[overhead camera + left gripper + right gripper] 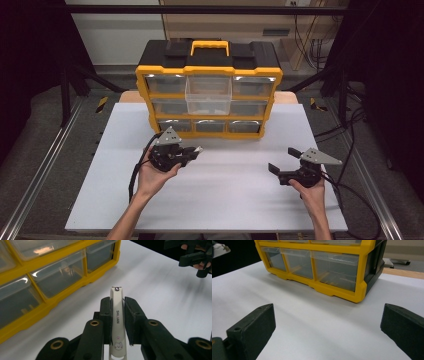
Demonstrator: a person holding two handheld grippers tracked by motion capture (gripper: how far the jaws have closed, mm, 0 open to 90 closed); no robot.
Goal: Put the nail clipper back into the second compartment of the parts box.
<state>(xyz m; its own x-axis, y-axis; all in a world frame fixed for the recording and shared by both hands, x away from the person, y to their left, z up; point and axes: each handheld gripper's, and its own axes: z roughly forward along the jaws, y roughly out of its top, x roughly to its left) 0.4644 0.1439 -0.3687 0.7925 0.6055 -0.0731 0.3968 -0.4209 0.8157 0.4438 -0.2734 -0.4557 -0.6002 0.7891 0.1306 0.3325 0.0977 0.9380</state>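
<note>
The nail clipper [117,322] sat pinched along its middle in the left gripper [117,312], just before the organizer [207,95]. It looked light, stiff and slick, best held by its flat sides. The right gripper [328,325] gaped wide.

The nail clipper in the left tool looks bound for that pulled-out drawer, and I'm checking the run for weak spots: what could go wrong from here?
1. The nail clipper is smooth and narrow, pinched only along its sides by the left tool; it could slip or twist.
2. The open drawer sticks out of the organizer in the middle column; a raised tool might knock its front wall.
</note>
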